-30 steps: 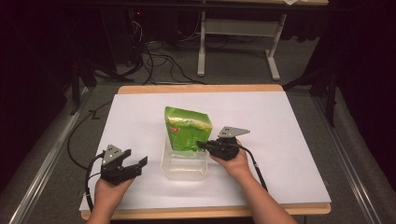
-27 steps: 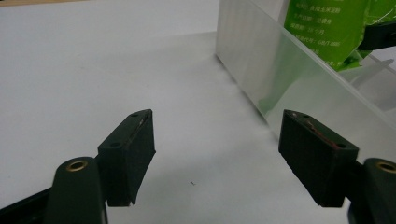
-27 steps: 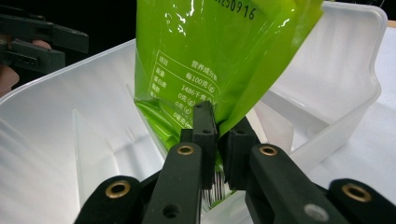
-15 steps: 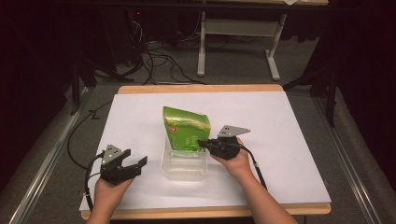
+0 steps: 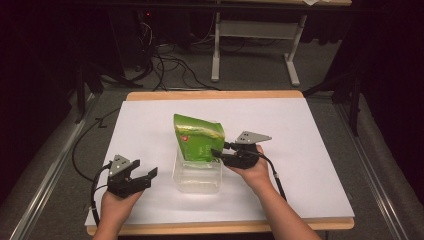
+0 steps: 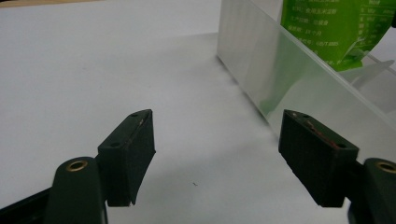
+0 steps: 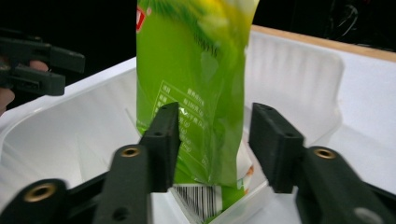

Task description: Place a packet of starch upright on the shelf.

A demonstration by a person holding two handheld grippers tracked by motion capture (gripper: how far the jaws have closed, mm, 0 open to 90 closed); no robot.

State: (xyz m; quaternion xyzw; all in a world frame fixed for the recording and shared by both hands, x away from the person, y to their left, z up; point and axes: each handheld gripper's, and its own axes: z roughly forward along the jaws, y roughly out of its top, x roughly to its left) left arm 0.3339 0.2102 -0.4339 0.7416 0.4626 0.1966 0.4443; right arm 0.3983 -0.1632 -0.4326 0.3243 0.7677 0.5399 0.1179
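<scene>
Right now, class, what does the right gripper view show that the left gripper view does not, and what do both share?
Right gripper view: its jaws, having just opened, straddle the green bag with a gap on the right side; a barcode near the bag's bottom; the left gripper beyond. Left gripper view: open jaws over bare white table. Both: the bag standing in the clear container.

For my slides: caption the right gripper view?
Hand-held gripper jaws just opened around green pouch standing in clear container.

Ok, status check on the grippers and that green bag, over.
Right gripper jaws just opened, green bag between them, unpressed. Bag stands in clear tub. Left gripper open, idle beside tub. Nothing blocking.
</scene>
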